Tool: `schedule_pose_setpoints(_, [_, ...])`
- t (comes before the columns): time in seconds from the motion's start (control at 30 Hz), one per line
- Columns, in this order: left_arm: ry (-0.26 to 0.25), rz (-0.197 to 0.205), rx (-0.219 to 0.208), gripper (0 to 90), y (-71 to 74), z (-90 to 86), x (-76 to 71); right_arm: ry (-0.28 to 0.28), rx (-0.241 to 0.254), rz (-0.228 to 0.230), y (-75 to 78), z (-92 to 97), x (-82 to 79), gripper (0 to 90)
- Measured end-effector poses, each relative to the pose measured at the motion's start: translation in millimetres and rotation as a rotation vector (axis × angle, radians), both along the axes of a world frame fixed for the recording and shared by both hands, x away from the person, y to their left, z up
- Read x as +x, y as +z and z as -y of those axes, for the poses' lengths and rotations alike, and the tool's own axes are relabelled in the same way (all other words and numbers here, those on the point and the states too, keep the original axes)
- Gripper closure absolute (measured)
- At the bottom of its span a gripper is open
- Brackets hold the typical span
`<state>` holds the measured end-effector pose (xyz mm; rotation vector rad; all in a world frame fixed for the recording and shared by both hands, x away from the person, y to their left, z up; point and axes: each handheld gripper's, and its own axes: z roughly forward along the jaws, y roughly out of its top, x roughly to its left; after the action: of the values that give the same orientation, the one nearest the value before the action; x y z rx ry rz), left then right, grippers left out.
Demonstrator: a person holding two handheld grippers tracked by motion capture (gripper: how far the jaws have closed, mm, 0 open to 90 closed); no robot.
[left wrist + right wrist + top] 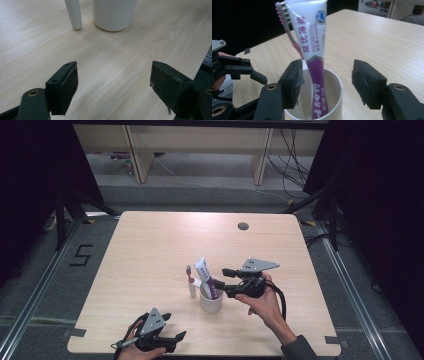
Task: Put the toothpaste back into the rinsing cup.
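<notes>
A white cup (211, 302) stands on the wooden table (150, 245), a little right of the middle. A white and purple toothpaste tube (206, 276) stands in it, leaning left. A toothbrush (190, 281) with pink bristles leans on the cup's left side, its white handle (74, 15) resting on the table beside the cup (114, 13). My right gripper (224, 277) is just right of the cup's top and is open. The tube (313, 50) rises between its jaws, clear of both pads (294, 82). My left gripper (175, 325) stays open near the front edge, nothing between its pads (71, 85).
A round cable hole (243, 226) sits near the table's far edge. Bare wood stretches to the left and behind the cup. Beyond the table are wooden furniture legs (136, 155) and loose cables (295, 160) on the floor. The left gripper (249, 71) shows in the right gripper view.
</notes>
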<state>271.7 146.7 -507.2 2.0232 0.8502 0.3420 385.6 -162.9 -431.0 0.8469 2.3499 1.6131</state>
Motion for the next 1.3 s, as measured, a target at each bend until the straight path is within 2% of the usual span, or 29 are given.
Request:
schedule_pose_setpoints(0.03, [0.005, -0.001, -0.008, 22.3, -0.2, 0.4, 0.0, -0.01, 0.005, -0.027, 2.0, 3.6, -1.4, 41.8])
schedule_pose_setpoints(0.1, [-0.004, 0.001, 0.016, 22.3, 0.4, -1.4, 0.5, -0.011, 0.005, -0.012, 2.5, 7.0, -1.0, 41.5])
schedule_pose_setpoints(0.17, [-0.006, 0.0, 0.016, 22.3, 0.6, -1.6, 0.5, -0.021, 0.016, -0.023, 2.6, 8.1, -2.3, 41.3])
schedule_pose_setpoints(0.2, [0.005, 0.001, -0.001, 22.3, 0.1, -0.4, 0.3, -0.021, -0.003, -0.007, 3.3, 12.9, -1.6, 41.2])
schedule_pose_setpoints(0.27, [-0.006, 0.001, 0.016, 22.3, 0.4, -1.4, 0.4, -0.024, 0.003, -0.012, 2.5, 16.3, -1.7, 41.3])
schedule_pose_setpoints(0.3, [0.002, 0.002, 0.004, 22.3, 0.1, -0.5, 0.2, -0.033, -0.003, -0.005, 2.7, 18.8, -1.9, 41.3])
schedule_pose_setpoints(0.33, [0.006, 0.0, -0.008, 22.3, -0.1, 0.3, 0.0, -0.035, 0.006, -0.03, 2.4, 20.0, -3.2, 41.2])
schedule_pose_setpoints(0.4, [0.006, 0.0, -0.007, 22.3, -0.2, 0.3, 0.1, -0.034, 0.005, -0.028, 2.3, 22.0, -3.1, 41.0])
schedule_pose_setpoints(0.43, [-0.005, 0.0, 0.016, 22.3, 0.4, -1.4, 0.5, -0.038, 0.009, -0.027, 1.2, 25.0, -3.0, 40.4])
schedule_pose_setpoints(0.47, [-0.004, 0.0, 0.017, 22.3, 0.3, -1.3, 0.5, -0.038, 0.009, -0.027, 1.2, 25.0, -3.0, 40.4])
schedule_pose_setpoints(0.5, [0.007, 0.0, -0.009, 22.3, -0.4, 0.6, -0.1, -0.045, 0.014, -0.031, 1.1, 26.8, -4.0, 40.0])
schedule_pose_setpoints(0.53, [0.001, 0.0, 0.002, 22.3, 0.1, 0.0, 0.1, -0.056, 0.024, -0.034, 1.1, 29.8, -4.0, 39.2])
schedule_pose_setpoints(0.6, [0.0, 0.001, 0.0, 22.3, 0.0, 0.1, 0.0, -0.052, 0.017, -0.028, 1.3, 32.1, -3.5, 38.6])
schedule_pose_setpoints(0.63, [0.002, 0.001, -0.004, 22.3, 0.0, 0.2, -0.1, -0.068, 0.022, -0.039, 1.7, 34.6, -4.5, 36.3])
schedule_pose_setpoints(0.7, [-0.003, 0.007, 0.017, 22.3, 1.1, -1.6, 0.7, -0.071, 0.012, -0.025, 2.1, 37.6, -3.3, 34.4])
schedule_pose_setpoints(0.73, [-0.004, 0.007, 0.017, 22.3, 1.2, -1.7, 0.6, -0.071, 0.022, -0.035, 1.8, 38.2, -3.4, 33.7])
schedule_pose_setpoints(0.77, [-0.004, 0.007, 0.017, 22.3, 1.2, -1.7, 0.6, -0.08, 0.01, -0.023, 2.2, 40.0, -3.2, 32.4])
schedule_pose_setpoints(0.8, [-0.005, 0.008, 0.018, 22.3, 1.3, -1.8, 0.5, -0.077, 0.02, -0.019, 1.5, 40.3, -2.4, 31.5])
schedule_pose_setpoints(0.83, [0.005, 0.004, -0.014, 22.3, 0.6, 0.4, -0.4, -0.077, 0.02, -0.019, 1.5, 40.3, -2.4, 31.5])
schedule_pose_setpoints(0.9, [0.006, 0.006, -0.01, 22.2, 0.8, 0.4, -0.5, -0.092, 0.013, -0.036, 2.2, 43.0, -3.4, 30.4])
schedule_pose_setpoints(0.93, [0.006, 0.006, -0.009, 22.2, 0.8, 0.3, -0.6, -0.102, 0.032, -0.053, 1.9, 44.2, -3.8, 28.6])
schedule_pose_setpoints(1.07, [0.001, 0.007, 0.002, 22.3, 1.3, -0.8, 0.0, -0.114, 0.021, -0.034, 1.4, 49.7, -2.7, 27.8])
schedule_pose_setpoints(1.13, [0.001, 0.007, -0.002, 22.3, 1.3, -0.6, -0.5, -0.127, 0.032, -0.053, -0.7, 53.9, -4.1, 27.4])
schedule_pose_setpoints(1.3, [0.001, 0.008, -0.002, 22.3, 1.6, -0.8, -0.6, -0.14, 0.032, -0.054, -2.5, 60.7, -5.2, 26.9])
